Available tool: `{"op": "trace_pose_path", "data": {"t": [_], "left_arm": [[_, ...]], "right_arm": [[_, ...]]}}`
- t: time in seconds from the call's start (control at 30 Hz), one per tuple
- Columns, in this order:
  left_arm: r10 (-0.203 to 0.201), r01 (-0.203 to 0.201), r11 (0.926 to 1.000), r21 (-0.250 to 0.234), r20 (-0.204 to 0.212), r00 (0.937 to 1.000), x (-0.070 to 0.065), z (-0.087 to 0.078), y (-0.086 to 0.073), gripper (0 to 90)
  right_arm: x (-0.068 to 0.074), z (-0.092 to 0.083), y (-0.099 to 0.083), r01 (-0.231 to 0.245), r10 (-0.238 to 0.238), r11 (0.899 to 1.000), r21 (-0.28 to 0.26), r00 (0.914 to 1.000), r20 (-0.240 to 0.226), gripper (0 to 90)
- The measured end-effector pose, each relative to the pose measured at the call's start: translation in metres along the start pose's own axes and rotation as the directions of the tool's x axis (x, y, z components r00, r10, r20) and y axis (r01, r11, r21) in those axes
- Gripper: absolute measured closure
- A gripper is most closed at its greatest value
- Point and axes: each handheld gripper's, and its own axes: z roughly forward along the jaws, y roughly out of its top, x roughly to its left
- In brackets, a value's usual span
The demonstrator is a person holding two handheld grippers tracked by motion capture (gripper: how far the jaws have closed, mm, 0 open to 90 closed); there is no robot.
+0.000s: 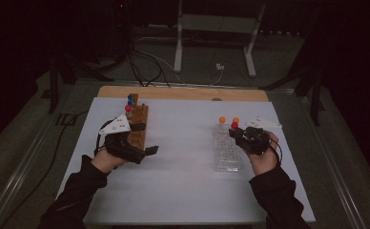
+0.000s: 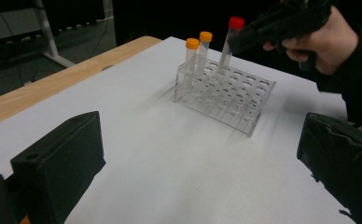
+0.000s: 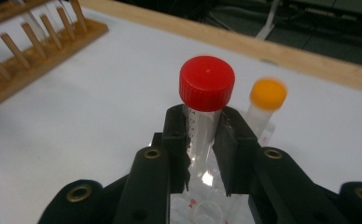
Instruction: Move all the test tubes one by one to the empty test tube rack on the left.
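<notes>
- Clamped on the red-capped tube (image 3: 206, 116) just under its cap — right gripper (image 3: 201, 135) jaws; tube tilted, its lower end in the clear rack (image 2: 226, 95)
- Spread wide, holding nothing — left gripper (image 1: 140, 138) jaws; resting beside the wooden peg rack (image 1: 138, 124)
- Standing in the clear rack's far end, near the table (image 1: 183, 167) right edge — two orange-capped tubes (image 2: 198, 51)
</notes>
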Motion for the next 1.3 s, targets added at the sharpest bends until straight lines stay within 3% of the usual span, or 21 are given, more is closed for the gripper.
{"op": "trace_pose_path", "data": {"t": [0.23, 0.5, 1.0, 1.3], "left_arm": [[0.003, -0.004, 0.9999, 0.015, 0.026, 0.9997, -0.004, 0.002, 0.004, 1.4], [0.01, -0.011, 0.9997, 0.023, 0.049, 0.9988, -0.01, 0.01, 0.006, 1.4], [0.035, -0.04, 0.9985, 0.038, 0.123, 0.9918, -0.024, 0.026, 0.009, 1.8], [0.067, -0.075, 0.9966, 0.035, 0.182, 0.9811, -0.038, 0.037, 0.013, 3.5]], "right_arm": [[0.012, -0.025, 0.021, 0.05, -0.051, 0.998, -0.044, 0.9985, -0.019, 74.9], [0.043, -0.03, 0.024, 0.1, -0.106, 0.993, -0.055, 0.9879, -0.114, 74.9], [0.094, -0.009, 0.001, 0.183, -0.173, 0.983, 0.013, 0.9471, -0.27, 74.9], [0.114, -0.002, -0.005, 0.219, -0.199, 0.975, 0.027, 0.9239, -0.327, 74.9]]}}
